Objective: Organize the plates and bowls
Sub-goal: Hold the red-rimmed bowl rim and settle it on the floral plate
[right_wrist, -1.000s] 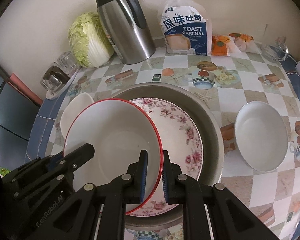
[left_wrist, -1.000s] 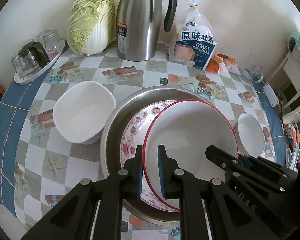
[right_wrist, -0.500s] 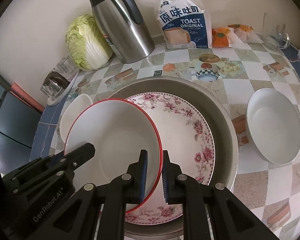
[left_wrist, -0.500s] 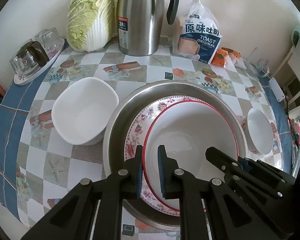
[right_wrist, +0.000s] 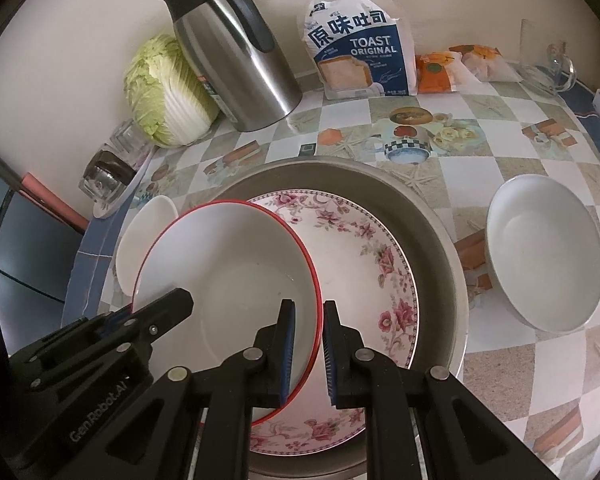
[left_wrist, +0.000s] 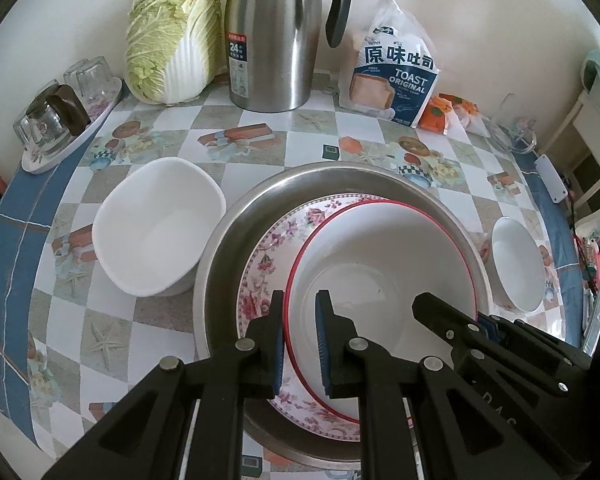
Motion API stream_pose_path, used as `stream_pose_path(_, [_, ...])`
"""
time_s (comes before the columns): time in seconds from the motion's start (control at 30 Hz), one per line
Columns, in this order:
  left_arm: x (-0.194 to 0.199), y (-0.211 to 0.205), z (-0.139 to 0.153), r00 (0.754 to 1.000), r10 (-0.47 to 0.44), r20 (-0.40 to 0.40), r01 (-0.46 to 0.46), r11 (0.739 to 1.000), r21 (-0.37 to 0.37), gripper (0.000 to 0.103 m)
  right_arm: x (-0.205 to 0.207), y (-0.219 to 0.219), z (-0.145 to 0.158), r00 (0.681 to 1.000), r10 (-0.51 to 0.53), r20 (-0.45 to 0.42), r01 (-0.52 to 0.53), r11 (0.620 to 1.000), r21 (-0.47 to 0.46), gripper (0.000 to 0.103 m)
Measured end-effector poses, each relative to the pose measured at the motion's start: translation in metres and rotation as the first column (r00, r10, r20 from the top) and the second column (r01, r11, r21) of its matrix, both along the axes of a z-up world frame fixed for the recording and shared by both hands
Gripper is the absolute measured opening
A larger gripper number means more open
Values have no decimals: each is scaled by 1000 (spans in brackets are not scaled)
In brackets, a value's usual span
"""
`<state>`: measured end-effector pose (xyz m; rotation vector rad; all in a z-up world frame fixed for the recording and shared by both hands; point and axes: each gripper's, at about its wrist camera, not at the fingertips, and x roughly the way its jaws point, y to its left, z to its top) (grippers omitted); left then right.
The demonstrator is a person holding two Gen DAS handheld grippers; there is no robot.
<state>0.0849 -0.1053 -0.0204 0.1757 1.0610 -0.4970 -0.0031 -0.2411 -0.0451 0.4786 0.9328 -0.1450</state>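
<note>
Red-rimmed bowl (left_wrist: 384,264) | lower centre; both grippers (left_wrist: 298,336) (right_wrist: 309,344) straddle rim, slightly parted | uneven release; clatters onto floral plate (right_wrist: 364,256)

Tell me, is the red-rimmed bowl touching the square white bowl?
Apart. The left wrist view shows the red-rimmed bowl inside the steel basin, whose rim separates it from the square white bowl outside.

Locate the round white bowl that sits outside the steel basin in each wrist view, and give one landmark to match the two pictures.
Left wrist: the round white bowl sits at the right edge, just right of the steel basin.
Right wrist: the same bowl is at the right, larger, again right of the basin.
Shared landmark: the toast bag stands at the wall, behind the basin.
</note>
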Motion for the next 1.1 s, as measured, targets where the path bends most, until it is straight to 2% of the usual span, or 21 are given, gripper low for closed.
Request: stream_pose_path(1.1, [6,-3,-6,999,5,-41,-6,1000,-28,14,1,-9,-1,1000,-21,8,21,1000,9,16])
